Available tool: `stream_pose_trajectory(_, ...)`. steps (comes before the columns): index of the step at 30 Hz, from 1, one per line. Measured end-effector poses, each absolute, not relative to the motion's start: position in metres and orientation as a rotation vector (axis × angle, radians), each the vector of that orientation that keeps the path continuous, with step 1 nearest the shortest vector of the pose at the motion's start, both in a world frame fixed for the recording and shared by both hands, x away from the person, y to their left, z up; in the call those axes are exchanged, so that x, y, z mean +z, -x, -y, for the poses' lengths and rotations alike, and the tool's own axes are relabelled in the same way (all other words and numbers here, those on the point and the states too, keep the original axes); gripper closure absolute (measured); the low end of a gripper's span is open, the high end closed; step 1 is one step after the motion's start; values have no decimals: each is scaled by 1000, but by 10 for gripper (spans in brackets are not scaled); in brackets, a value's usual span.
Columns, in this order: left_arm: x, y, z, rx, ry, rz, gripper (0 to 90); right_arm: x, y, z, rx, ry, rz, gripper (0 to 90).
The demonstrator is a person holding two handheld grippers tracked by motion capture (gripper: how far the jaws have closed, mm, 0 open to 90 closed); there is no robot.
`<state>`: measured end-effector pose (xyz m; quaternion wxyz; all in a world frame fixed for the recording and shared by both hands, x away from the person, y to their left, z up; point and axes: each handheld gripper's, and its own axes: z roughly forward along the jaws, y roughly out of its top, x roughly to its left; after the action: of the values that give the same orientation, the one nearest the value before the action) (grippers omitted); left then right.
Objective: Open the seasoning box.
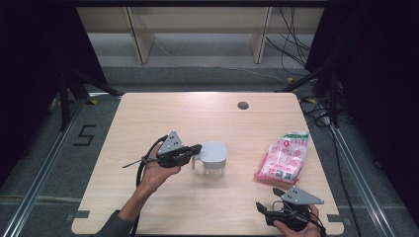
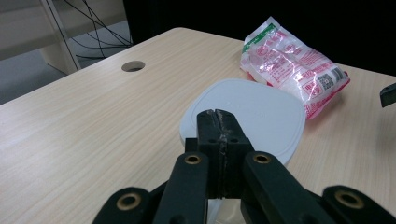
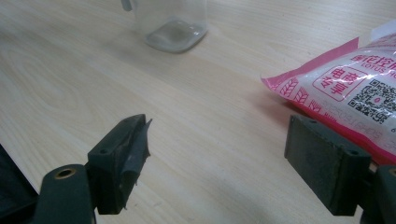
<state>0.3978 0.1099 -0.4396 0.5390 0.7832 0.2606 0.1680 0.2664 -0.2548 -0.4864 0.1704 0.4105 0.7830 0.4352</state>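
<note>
A clear plastic jug with a pale grey lid (image 1: 213,154) stands at the middle of the wooden table (image 1: 197,118), its handle toward the left. My left gripper (image 1: 196,147) is shut, its tips (image 2: 218,121) at the near edge of the lid (image 2: 252,112), above the handle; nothing shows between the jaws. A pink and white sealed bag (image 1: 284,158) lies flat to the jug's right. My right gripper (image 1: 267,206) is held open low at the table's front right, its jaws (image 3: 224,154) wide apart, with the bag (image 3: 355,93) just beyond the right jaw and the jug's base (image 3: 170,23) far ahead.
A round cable hole (image 1: 242,105) sits in the table's far side, also seen as a hole (image 2: 133,66) left of the lid. Wooden shelf legs and cables stand on the floor beyond the table. Black stands flank both sides.
</note>
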Motion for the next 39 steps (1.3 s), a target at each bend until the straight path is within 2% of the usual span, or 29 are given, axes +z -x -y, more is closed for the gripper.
stream_pose_trajectory(10, -442, -397, -111, 404, -1867, -621, 886, -484, -271, 250, 1218, -1141, -2200, 218)
stream_pose_trajectory(13, -443, -396, -111, 407, -1863, -619, 885, -483, -278, 244, 1234, -1126, -2196, 172)
stream_pose_trajectory(18, -443, -396, -113, 413, -1864, -616, 884, -478, -287, 236, 1218, -1082, -2215, 206)
stream_pose_trajectory(21, -444, -395, -113, 418, -1861, -607, 884, -475, -299, 228, 1226, -1012, -2242, 355)
stream_pose_trajectory(22, -444, -395, -113, 418, -1861, -607, 884, -475, -299, 228, 1226, -1012, -2242, 355)
stream_pose_trajectory(24, -444, -396, -114, 423, -1862, -598, 884, -474, -307, 225, 1238, -970, -2259, 457)
stream_pose_trajectory(26, -444, -395, -114, 421, -1857, -603, 884, -471, -317, 220, 1256, -933, -2232, 516)
stream_pose_trajectory(29, -445, -395, -115, 418, -1855, -607, 883, -469, -320, 217, 1235, -964, -2228, 545)
stream_pose_trajectory(31, -445, -395, -115, 417, -1849, -611, 882, -469, -328, 214, 1263, -964, -2215, 614)
stream_pose_trajectory(32, -445, -395, -115, 417, -1849, -611, 882, -469, -328, 214, 1263, -964, -2215, 614)
stream_pose_trajectory(33, -445, -395, -115, 413, -1850, -609, 882, -467, -333, 213, 1266, -933, -2204, 668)
stream_pose_trajectory(39, -446, -395, -116, 411, -1843, -612, 882, -461, -340, 205, 1276, -911, -2218, 765)
